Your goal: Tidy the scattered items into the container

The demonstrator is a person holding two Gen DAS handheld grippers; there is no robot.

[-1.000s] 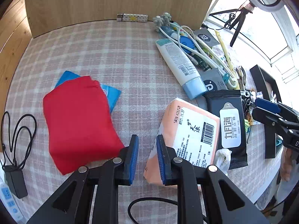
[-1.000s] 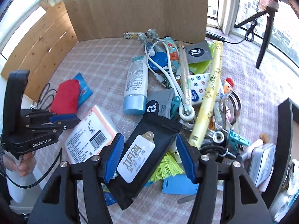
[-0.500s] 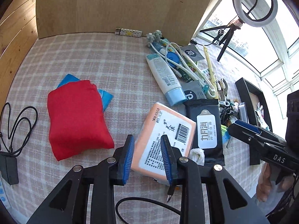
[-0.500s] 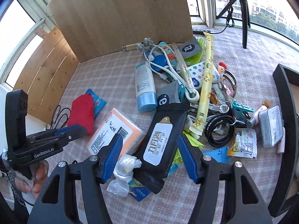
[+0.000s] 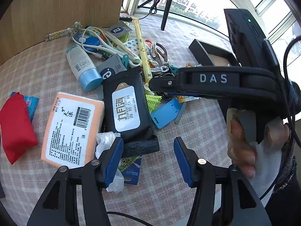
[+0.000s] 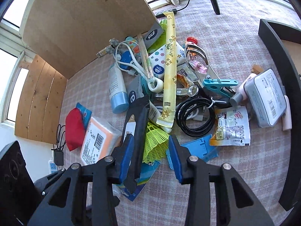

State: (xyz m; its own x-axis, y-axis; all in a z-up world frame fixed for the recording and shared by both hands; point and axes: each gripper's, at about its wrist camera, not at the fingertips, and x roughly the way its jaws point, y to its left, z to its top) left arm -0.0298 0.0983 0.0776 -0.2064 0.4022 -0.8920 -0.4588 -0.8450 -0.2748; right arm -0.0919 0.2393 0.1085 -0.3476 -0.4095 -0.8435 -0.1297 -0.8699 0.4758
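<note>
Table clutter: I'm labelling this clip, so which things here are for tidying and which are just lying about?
For the job:
black wipes pack
orange tissue pack
red pouch
blue-capped tube
black cable coil
black container

Just lying about:
tripod leg
power adapter
wooden board

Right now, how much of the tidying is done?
Little looks done: only a grey tin lies in the black container. In hand: nothing; the right gripper is open around the black wipes pack, the left gripper open. Left: the tissue pack, red pouch and clutter.
</note>
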